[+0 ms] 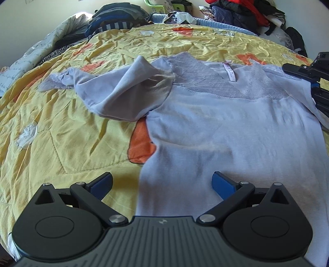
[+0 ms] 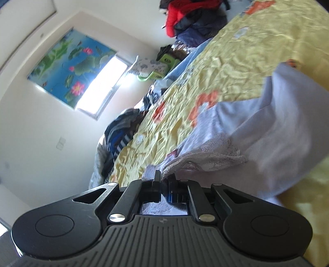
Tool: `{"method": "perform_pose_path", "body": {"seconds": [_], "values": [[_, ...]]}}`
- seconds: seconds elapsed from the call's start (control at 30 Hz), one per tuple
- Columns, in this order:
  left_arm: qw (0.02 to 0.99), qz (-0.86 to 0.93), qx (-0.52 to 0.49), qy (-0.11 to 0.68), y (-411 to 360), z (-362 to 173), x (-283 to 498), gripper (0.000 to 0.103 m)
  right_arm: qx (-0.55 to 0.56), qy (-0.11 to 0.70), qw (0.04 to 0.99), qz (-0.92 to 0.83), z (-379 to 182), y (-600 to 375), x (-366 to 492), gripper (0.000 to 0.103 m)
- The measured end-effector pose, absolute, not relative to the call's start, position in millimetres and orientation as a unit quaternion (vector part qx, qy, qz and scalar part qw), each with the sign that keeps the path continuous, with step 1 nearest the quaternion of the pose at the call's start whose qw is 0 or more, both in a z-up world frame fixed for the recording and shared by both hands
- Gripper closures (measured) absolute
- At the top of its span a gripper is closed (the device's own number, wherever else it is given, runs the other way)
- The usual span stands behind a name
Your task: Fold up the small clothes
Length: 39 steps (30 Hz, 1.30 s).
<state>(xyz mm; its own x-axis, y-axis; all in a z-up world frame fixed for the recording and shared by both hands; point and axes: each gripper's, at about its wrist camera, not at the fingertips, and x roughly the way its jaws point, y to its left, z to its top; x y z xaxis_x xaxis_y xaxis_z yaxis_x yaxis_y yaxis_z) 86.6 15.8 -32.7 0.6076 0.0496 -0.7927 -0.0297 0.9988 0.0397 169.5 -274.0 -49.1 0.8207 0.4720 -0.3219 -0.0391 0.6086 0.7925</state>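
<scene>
Left wrist view
Garment: a pale lilac top (image 1: 226, 127) lies spread flat on a yellow quilt (image 1: 67, 131) with orange patches, neck end away from the camera, lace yoke and a small label at the collar.
Left sleeve: bunched and folded over itself beside the body, its cuff trailing out across the quilt.
Left gripper (image 1: 162, 182): jaws wide apart, nothing between them, poised over the hem at the garment's left edge; whether it touches the cloth I cannot tell.
Right gripper (image 1: 304, 69): seen at the picture's right edge, by the far shoulder and sleeve.
Background: heaps of dark clothes (image 1: 115, 18) along the far side of the bed.

Right wrist view
Right gripper (image 2: 164, 180): jaws closed tight on the lace-trimmed edge of the top (image 2: 267, 127), which is lifted off the quilt (image 2: 226, 67) and drapes away from the fingers.
Room: a lotus-print blind (image 2: 67, 67) over a bright window.
</scene>
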Motion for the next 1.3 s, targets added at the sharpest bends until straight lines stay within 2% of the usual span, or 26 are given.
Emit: {"method": "perform_pose_path", "body": {"seconds": [0.4,0.67,0.97,1.1,1.17,1.3], "values": [[0.896,0.039,-0.017,0.442,49.4,-29.9,84.1,0.0,0.212,0.309,0.908,0.186,-29.8,-169.1,198.5,0.091],[0.895,0.049,-0.032,0.442,66.9,-29.5,82.0,0.0,0.05,0.312,0.927,0.2,-32.6,-100.4,192.9,0.091],[0.895,0.048,-0.038,0.442,70.3,-29.3,80.2,0.0,-0.024,0.308,0.929,0.203,-36.2,-66.2,195.9,0.091],[0.893,0.047,-0.042,0.446,72.6,-29.9,79.7,0.0,-0.033,0.323,0.924,0.203,-41.0,-58.6,200.2,0.084],[0.893,0.048,-0.044,0.445,73.5,-29.3,79.3,0.0,-0.04,0.322,0.922,0.21,-43.0,-54.9,197.3,0.071],[0.893,0.051,-0.045,0.446,75.8,-29.0,80.3,0.0,-0.082,0.302,0.926,0.212,-40.4,-45.5,187.5,0.064]]}}
